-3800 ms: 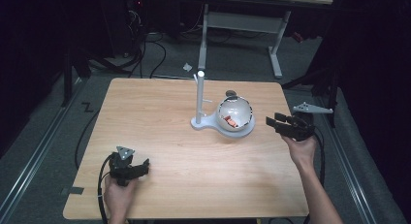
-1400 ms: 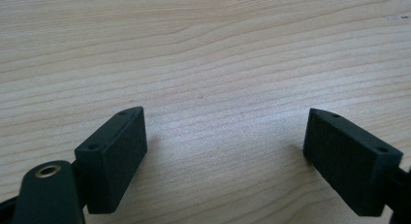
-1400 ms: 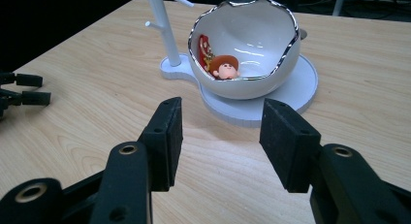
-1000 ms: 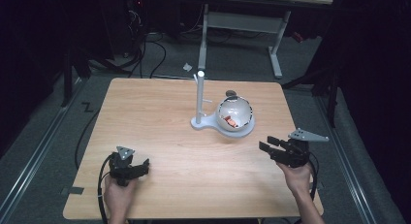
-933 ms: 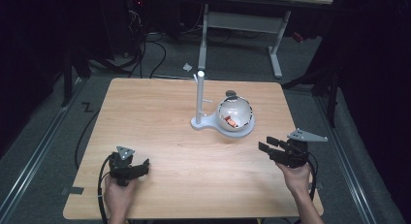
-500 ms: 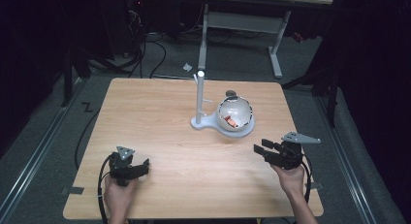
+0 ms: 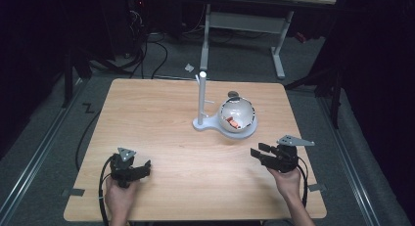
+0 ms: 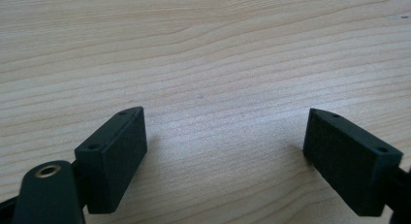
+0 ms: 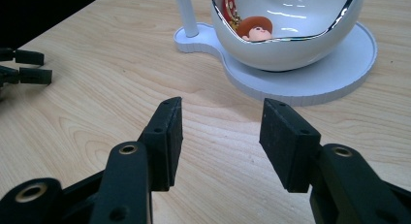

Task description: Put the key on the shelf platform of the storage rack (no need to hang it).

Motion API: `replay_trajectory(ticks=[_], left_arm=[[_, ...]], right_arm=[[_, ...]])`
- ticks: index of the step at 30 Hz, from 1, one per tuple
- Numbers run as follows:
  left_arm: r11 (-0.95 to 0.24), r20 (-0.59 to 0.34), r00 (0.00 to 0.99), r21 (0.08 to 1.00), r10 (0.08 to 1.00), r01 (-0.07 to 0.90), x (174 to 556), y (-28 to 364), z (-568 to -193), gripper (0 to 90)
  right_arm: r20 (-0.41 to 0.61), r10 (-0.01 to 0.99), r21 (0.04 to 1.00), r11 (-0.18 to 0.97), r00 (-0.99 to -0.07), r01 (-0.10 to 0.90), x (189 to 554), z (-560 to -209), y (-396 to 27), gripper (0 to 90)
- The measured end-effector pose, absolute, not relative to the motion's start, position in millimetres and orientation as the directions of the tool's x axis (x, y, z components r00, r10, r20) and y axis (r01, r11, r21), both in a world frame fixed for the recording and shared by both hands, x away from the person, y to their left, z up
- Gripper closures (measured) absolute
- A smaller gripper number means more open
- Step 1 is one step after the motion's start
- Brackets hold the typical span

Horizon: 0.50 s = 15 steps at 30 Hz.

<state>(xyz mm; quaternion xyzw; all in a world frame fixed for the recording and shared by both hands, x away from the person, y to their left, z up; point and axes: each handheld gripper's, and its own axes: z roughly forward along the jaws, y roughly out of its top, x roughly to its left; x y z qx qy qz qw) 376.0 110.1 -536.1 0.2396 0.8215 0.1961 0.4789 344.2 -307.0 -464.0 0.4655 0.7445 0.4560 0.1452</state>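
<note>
A white round bowl (image 7: 238, 116) with a shiny rim sits on a white base plate (image 7: 208, 124) from which a thin white pole (image 7: 201, 96) rises. Inside the bowl lies a small toy figure (image 9: 257, 27) with a brown cap and some red. My right gripper (image 7: 258, 152) hovers low over the wood in front of the bowl, pointing left; its jaws (image 9: 220, 132) stand partly apart with nothing between them, the base plate (image 9: 339, 73) just beyond. My left gripper (image 7: 143, 169) rests at the front left, its jaws (image 8: 225, 156) wide open over bare wood.
The wooden table (image 7: 156, 113) ends close behind both hands at its front edge. Beyond the table stand a desk frame (image 7: 244, 23) and cables on the dark floor. The left gripper (image 9: 22, 66) shows far off in the right gripper view.
My right gripper has come back from beside the bowl toward the table's front right and sunk lower, shifting slightly left. The left gripper has stayed put.
</note>
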Motion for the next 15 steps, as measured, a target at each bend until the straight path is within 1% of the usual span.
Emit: replay_trajectory(ticks=[8,15], left_arm=[[0.808,-0.693,-0.426,0.552,0.582,0.206,376.0,110.1,-536.1,16.0],[0.808,-0.692,-0.427,0.553,0.582,0.206,376.0,110.0,-536.2,16.0]], right_arm=[[0.212,0.827,0.807,0.152,-0.521,0.571,345.4,-471.9,-302.7,50.9],[0.191,0.835,0.797,0.174,-0.516,0.578,347.5,-481.7,-298.6,50.8]])
